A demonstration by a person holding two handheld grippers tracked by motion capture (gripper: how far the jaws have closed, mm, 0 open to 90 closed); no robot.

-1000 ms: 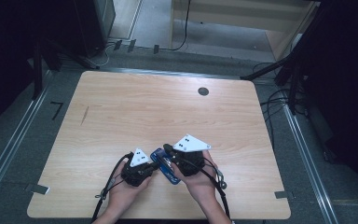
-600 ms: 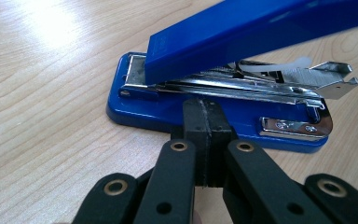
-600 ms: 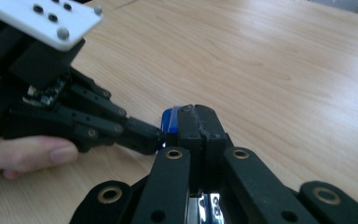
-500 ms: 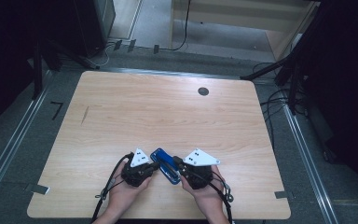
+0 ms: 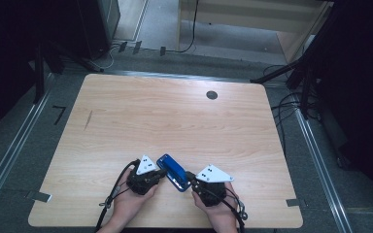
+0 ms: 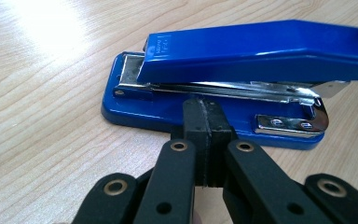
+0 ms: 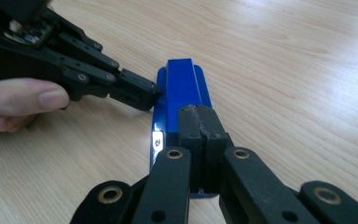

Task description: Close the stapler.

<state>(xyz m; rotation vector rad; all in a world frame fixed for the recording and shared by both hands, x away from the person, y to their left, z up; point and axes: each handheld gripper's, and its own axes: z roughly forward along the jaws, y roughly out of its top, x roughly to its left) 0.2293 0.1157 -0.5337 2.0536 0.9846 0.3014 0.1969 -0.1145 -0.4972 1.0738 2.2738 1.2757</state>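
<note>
From the high view, a blue stapler [image 5: 173, 172] is lying flat on the wooden table [image 5: 175, 121], close to the near edge and roughly mid-width, slanting from far-left to near-right. The left gripper [image 5: 158, 172] is sitting just left of it, its tip pointing right at the stapler's long side, with a hand [image 5: 126, 206] wrapping it from below. The right gripper [image 5: 189, 177] is sitting just right of the stapler's near end, its tip pointing left toward that end, and the other hand [image 5: 221, 213] is holding it. A small dark round hole [image 5: 211, 95] is showing far off on the table, toward the far-right.

In the left gripper view, the left gripper [image 6: 204, 116] is lying low over the table with its jaws pressed together, nothing between them. Its tip is meeting the stapler [image 6: 242, 60] at the side of the base, about midway along; the stapler's top arm is standing closed over the metal rail.

In the right gripper view, the right gripper [image 7: 200, 121] is also showing its jaws pressed tight together, empty, its tip resting over the near end of the stapler [image 7: 182, 86], which is running away lengthwise. The left gripper [image 7: 144, 95] is coming in from the left, its tip touching the stapler's left side, with fingers [image 7: 23, 100] of the left hand behind it.
</note>
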